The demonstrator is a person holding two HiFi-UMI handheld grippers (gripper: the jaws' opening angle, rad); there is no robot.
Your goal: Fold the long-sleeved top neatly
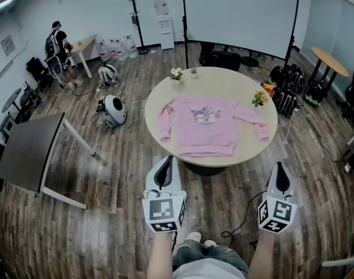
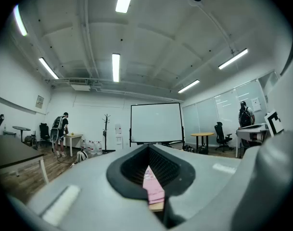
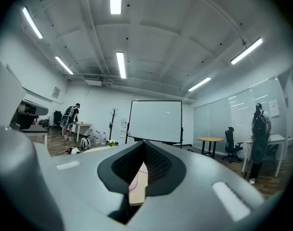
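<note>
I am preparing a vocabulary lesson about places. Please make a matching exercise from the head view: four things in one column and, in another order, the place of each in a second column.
Things
1. pink top
2. white flowers
3. yellow-orange flowers
4. coat stand

Places
A. at the right rim of the round table
B. far behind the table, not on it
C. spread flat in the table's middle
D. at the table's far rim, toward the left

Pairs: 1-C; 2-D; 3-A; 4-B
</note>
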